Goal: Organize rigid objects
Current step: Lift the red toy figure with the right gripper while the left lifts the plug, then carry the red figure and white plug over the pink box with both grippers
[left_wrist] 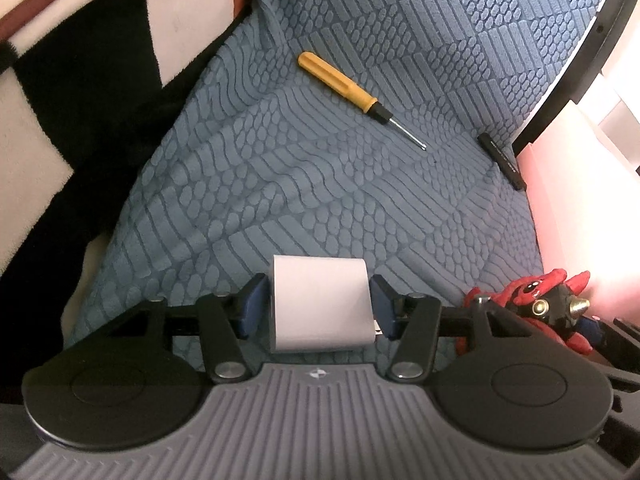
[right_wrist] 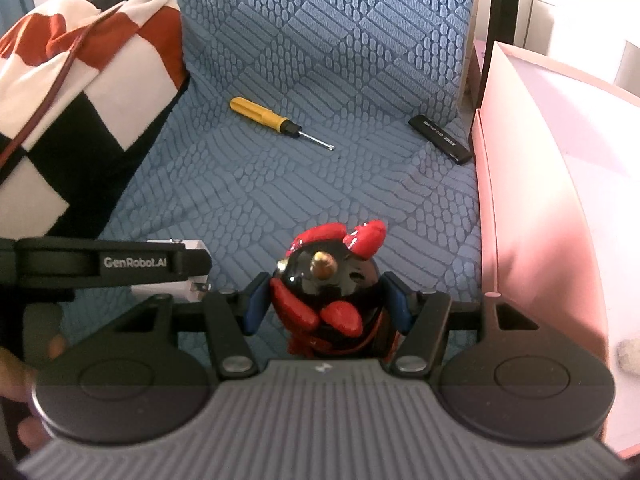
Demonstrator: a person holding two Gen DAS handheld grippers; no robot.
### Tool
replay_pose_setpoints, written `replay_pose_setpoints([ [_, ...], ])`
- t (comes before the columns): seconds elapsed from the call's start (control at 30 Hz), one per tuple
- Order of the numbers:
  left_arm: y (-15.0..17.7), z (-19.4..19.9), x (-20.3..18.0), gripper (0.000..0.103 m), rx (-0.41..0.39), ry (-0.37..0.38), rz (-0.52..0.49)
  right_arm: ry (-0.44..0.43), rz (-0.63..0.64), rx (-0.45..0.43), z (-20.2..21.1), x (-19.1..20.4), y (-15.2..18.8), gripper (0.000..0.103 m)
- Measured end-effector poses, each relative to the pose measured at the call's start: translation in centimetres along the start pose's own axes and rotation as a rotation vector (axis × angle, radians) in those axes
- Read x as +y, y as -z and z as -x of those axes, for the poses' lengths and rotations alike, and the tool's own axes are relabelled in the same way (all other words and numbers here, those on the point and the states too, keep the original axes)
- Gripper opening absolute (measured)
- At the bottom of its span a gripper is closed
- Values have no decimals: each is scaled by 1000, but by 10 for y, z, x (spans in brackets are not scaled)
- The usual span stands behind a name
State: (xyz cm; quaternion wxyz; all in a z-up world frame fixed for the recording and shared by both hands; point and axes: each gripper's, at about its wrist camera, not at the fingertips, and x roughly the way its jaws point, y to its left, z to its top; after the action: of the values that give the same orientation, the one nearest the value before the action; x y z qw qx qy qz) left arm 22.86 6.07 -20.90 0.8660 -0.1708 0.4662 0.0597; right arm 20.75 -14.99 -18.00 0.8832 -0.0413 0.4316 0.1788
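My left gripper [left_wrist: 320,304] is shut on a white charger block [left_wrist: 320,304], held just above the blue textured cover. My right gripper [right_wrist: 326,300] is shut on a red and black figurine [right_wrist: 328,292] with a brass spike; it also shows in the left wrist view [left_wrist: 536,304]. The left gripper [right_wrist: 120,266] shows from the side in the right wrist view, to the left of the figurine. A yellow-handled screwdriver [left_wrist: 352,94] [right_wrist: 276,120] lies further ahead on the cover. A black USB stick [left_wrist: 502,156] [right_wrist: 440,134] lies at the right, beside the pink box.
A pink open box [right_wrist: 540,184] [left_wrist: 568,216] stands along the right edge. A checkered red, white and black blanket [right_wrist: 72,92] [left_wrist: 80,92] lies at the left. The blue cover [left_wrist: 280,184] rises into a backrest behind. A black pole [right_wrist: 494,20] stands at the back right.
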Motion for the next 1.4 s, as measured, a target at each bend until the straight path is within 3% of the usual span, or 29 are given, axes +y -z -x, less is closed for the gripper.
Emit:
replay_pose_setpoints([
  [0.37, -3, 29, 2, 60, -39, 68, 12, -32, 1, -17, 21, 0, -10, 63],
  [0.53, -8, 59, 2, 59, -73, 109, 35, -50, 0, -57, 50, 3, -21, 63],
  [1.03, -7, 164, -30, 59, -199, 130, -45, -85, 6, -137, 134, 10, -38, 63],
  [1.4, -4, 184, -43, 59, -197, 145, -76, -64, -8, -175, 166, -3, -37, 63],
])
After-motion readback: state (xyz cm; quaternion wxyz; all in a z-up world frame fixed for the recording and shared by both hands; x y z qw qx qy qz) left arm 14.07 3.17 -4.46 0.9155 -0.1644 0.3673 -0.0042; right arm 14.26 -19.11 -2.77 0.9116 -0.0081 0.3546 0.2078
